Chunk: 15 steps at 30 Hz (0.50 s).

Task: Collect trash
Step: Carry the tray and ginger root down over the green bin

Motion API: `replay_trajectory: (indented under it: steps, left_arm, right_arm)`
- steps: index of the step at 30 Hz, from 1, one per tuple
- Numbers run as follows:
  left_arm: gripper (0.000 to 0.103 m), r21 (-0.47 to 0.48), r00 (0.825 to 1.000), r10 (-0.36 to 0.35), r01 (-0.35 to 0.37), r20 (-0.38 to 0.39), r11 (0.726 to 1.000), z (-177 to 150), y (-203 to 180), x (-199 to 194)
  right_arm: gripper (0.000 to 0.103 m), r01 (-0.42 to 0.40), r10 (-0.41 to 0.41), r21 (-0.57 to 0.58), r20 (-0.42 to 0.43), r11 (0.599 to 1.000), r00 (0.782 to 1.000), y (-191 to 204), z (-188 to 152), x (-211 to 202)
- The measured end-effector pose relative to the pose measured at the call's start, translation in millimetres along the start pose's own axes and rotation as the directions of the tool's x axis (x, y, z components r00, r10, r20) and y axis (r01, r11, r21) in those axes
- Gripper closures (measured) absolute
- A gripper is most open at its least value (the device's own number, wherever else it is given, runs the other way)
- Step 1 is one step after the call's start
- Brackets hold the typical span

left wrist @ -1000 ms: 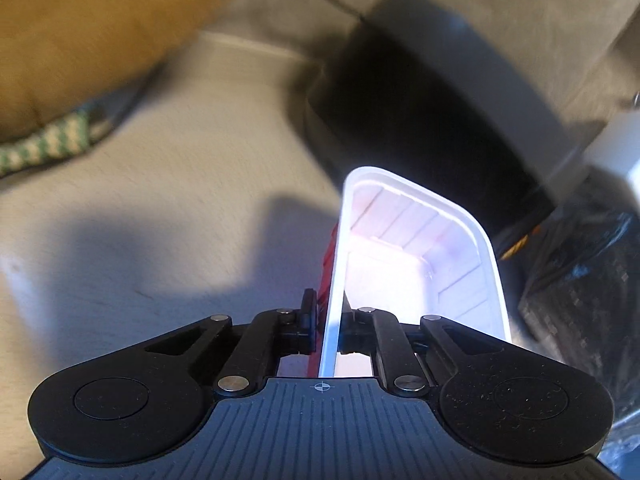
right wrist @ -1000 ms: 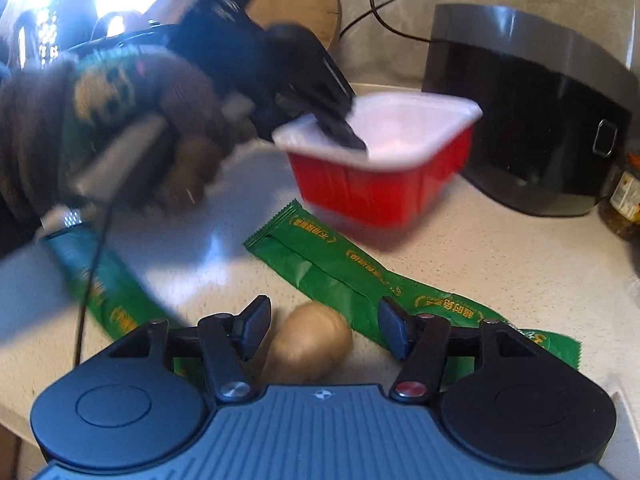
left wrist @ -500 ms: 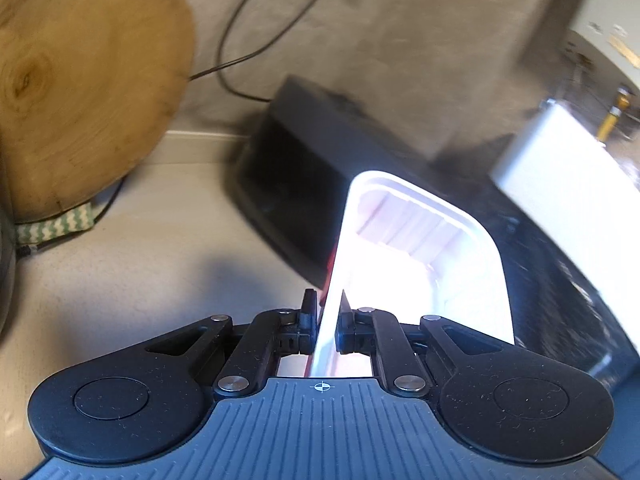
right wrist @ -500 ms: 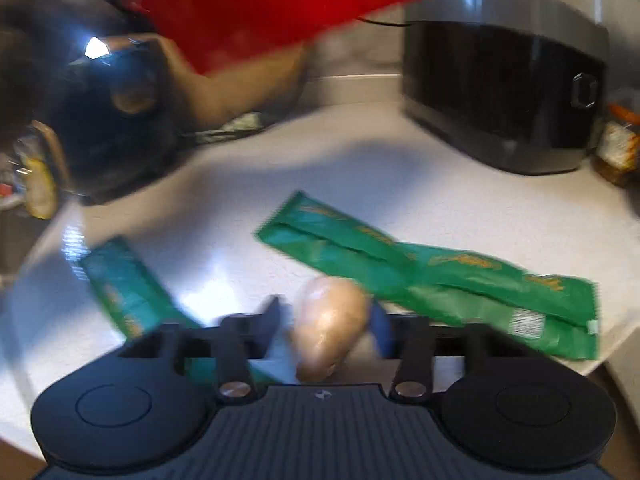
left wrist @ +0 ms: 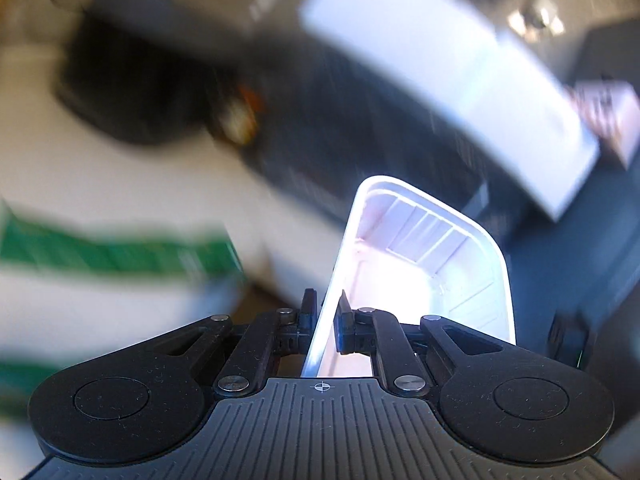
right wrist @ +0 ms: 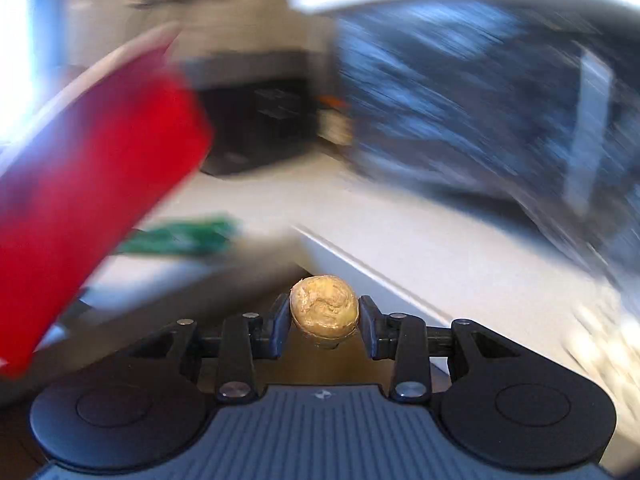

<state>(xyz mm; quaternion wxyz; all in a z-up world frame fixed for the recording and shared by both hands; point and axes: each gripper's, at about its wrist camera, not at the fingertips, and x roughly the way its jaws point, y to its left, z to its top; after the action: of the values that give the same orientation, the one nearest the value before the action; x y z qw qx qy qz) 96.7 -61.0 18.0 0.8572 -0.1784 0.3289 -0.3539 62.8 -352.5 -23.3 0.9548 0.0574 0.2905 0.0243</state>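
In the left wrist view my left gripper (left wrist: 325, 312) is shut on the thin wall of a plastic tub (left wrist: 432, 256), white inside and red outside, held in the air on its side. The right wrist view shows that tub (right wrist: 92, 200) as a red blur at the left. My right gripper (right wrist: 323, 318) is shut on a small tan, lumpy piece of food (right wrist: 324, 310), lifted clear of the counter. A green wrapper (left wrist: 120, 252) lies on the white counter; the same wrapper (right wrist: 184, 234) appears behind the tub in the right wrist view.
A black appliance (right wrist: 256, 120) stands at the back of the white counter (right wrist: 440, 248). A black plastic bag (right wrist: 500, 112) fills the right side, blurred. The counter's edge (right wrist: 360, 268) runs just ahead of the right gripper. A pale slab (left wrist: 460, 72) crosses the upper right.
The right gripper closed on the tan lump and lifted it off the counter, swinging right. The left gripper carried the tub right, from the wooden board toward the black bag.
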Motion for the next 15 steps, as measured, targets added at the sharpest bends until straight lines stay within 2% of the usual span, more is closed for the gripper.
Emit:
replay_trajectory:
  steps: [2,5,7,9,11,12,13,15]
  left_arm:
    - [0.091,-0.02,0.996,-0.02,0.018,-0.09,1.0,-37,2,40]
    - [0.091,-0.085,0.972,-0.016,-0.004,-0.233,0.996,-92,19,102]
    - [0.091,-0.117,0.954,0.022,-0.059,-0.3,0.991,-125,37,138]
    - [0.091,-0.098,0.93,0.104,-0.147,-0.351,0.984,-158,52,170]
    - [0.092,-0.079,0.898,0.187,-0.237,-0.397,0.968,-185,74,199]
    - [0.091,-0.098,0.884,0.208,-0.272,-0.419,0.957,-198,85,211]
    - [0.091,-0.129,0.876,0.205,-0.287,-0.436,0.949,-209,95,223]
    - [0.09,-0.177,0.874,0.157,-0.263,-0.459,0.948,-231,112,245]
  right_arm:
    - [0.067,0.07,-0.069,0.045,-0.042,0.997,0.997,-30,-23,-6]
    - [0.067,0.159,-0.15,0.082,-0.1,0.984,0.984,-59,-57,-7]
    - [0.067,0.17,-0.153,0.116,-0.143,0.979,0.978,-73,-78,-4]
    - [0.067,0.172,-0.144,0.149,-0.182,0.974,0.973,-82,-97,2]
    - [0.067,0.169,-0.129,0.18,-0.217,0.969,0.968,-88,-113,11]
    - [0.067,0.165,-0.118,0.194,-0.233,0.967,0.965,-89,-120,16]
    - [0.067,0.16,-0.108,0.205,-0.247,0.966,0.963,-91,-126,21]
    - [0.067,0.154,-0.091,0.217,-0.274,0.964,0.957,-91,-135,32]
